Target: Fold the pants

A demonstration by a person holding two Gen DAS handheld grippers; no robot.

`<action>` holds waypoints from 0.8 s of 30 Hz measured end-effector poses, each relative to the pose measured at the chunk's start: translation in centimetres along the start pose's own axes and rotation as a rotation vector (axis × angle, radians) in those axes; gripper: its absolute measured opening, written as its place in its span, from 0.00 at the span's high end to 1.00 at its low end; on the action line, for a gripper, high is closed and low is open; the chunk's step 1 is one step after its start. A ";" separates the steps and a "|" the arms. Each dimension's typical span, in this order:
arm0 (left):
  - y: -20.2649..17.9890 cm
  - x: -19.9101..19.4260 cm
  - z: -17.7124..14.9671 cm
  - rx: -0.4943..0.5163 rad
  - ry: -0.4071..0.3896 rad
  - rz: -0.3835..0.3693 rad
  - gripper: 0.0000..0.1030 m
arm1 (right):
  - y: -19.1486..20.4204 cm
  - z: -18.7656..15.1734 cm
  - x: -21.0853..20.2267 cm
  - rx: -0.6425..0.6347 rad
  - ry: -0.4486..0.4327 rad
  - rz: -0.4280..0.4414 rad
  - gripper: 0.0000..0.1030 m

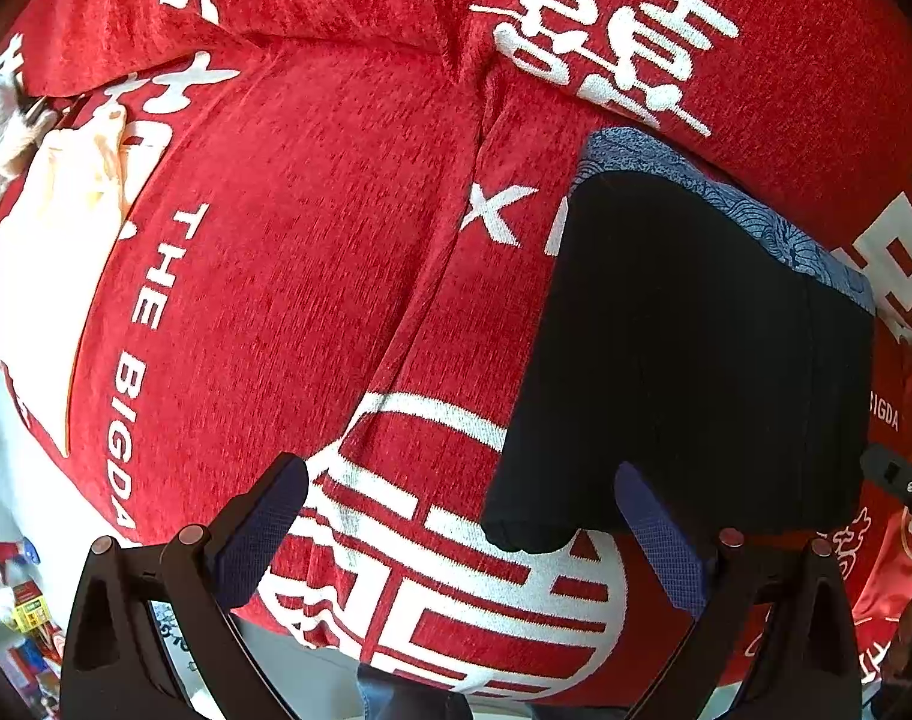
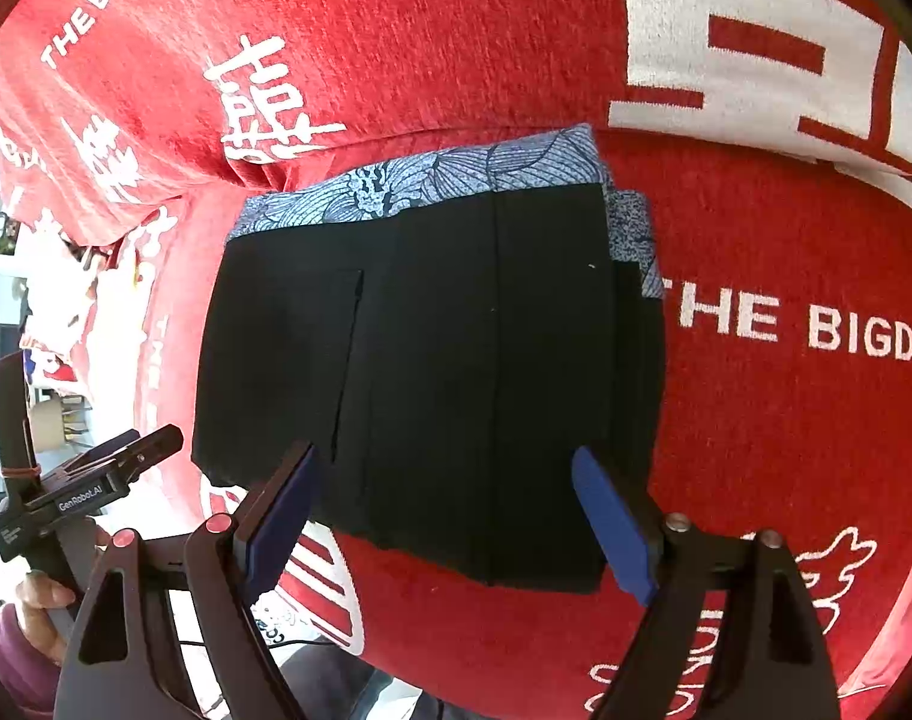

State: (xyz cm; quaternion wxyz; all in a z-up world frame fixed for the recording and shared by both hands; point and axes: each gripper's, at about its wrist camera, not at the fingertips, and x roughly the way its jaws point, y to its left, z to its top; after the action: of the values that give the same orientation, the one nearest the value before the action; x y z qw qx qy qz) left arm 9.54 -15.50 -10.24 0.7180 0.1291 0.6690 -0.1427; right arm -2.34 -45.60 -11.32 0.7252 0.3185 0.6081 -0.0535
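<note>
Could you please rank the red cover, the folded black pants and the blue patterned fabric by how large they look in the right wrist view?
1. Red cover, filling most of the frame.
2. Folded black pants, a broad block at centre.
3. Blue patterned fabric, only a strip showing from under the pants, so its full size is hidden.

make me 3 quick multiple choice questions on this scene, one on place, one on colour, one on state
1. Where do the folded black pants lie?
A. on the red cover with white lettering
B. on a wooden floor
C. in a basket

2. What colour is the patterned fabric showing at the pants' far edge?
A. yellow
B. blue and white
C. green

3. How do the right gripper jaws stand?
A. shut on the pants
B. shut on nothing
C. open, holding nothing

Answers: 1 A, red cloth surrounds the pants on all sides; 2 B, a blue-white print strip shows there; 3 C, its blue pads stand wide apart.
</note>
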 end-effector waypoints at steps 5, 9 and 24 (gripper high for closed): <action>0.3 -0.2 0.6 0.014 -0.021 -0.025 0.00 | -0.3 0.1 -0.2 0.006 0.001 0.000 0.15; 0.3 0.1 1.4 0.037 -0.042 -0.047 0.00 | -0.9 0.1 -0.2 0.010 0.004 -0.001 0.15; -2.7 1.9 3.7 0.193 -0.042 -0.189 0.00 | -6.9 0.4 0.5 0.141 0.018 0.115 0.15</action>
State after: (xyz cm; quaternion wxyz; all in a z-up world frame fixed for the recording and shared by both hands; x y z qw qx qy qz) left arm 12.01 -19.45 -11.89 0.6995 0.1310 0.6459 -0.2763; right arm -5.11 -51.14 -14.48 0.6972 0.4035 0.5902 -0.0517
